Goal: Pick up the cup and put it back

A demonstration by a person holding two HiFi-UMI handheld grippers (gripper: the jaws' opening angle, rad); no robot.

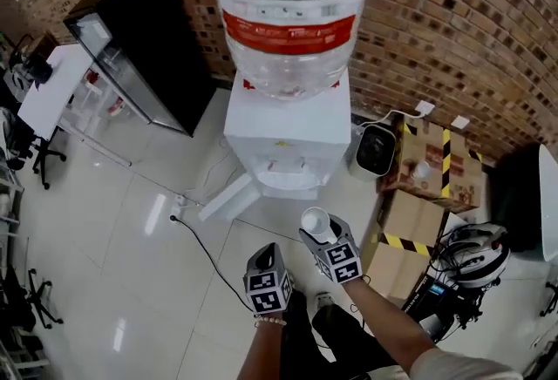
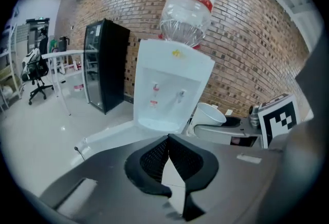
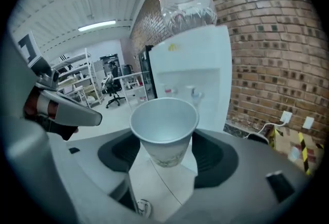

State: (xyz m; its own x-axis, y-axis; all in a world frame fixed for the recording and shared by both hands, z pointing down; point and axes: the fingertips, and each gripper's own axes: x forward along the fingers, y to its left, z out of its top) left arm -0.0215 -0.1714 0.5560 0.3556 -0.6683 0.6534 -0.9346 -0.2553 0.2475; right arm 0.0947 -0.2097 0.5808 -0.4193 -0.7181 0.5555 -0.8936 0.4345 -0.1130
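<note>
Cup stands upright, pinched in the right hand-held gripper, facing the water dispenser. The left hand-held gripper is closed and empty. Pick-up looks done; next comes setting it back gently.

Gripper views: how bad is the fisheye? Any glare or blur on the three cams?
Head view: sharp, bright glare patches on the floor, brick wall slightly bowed. Left gripper view: heavy fisheye, black corners, near foreground soft. Right gripper view: same fisheye, cup crisp, ceiling light blown out.
</note>
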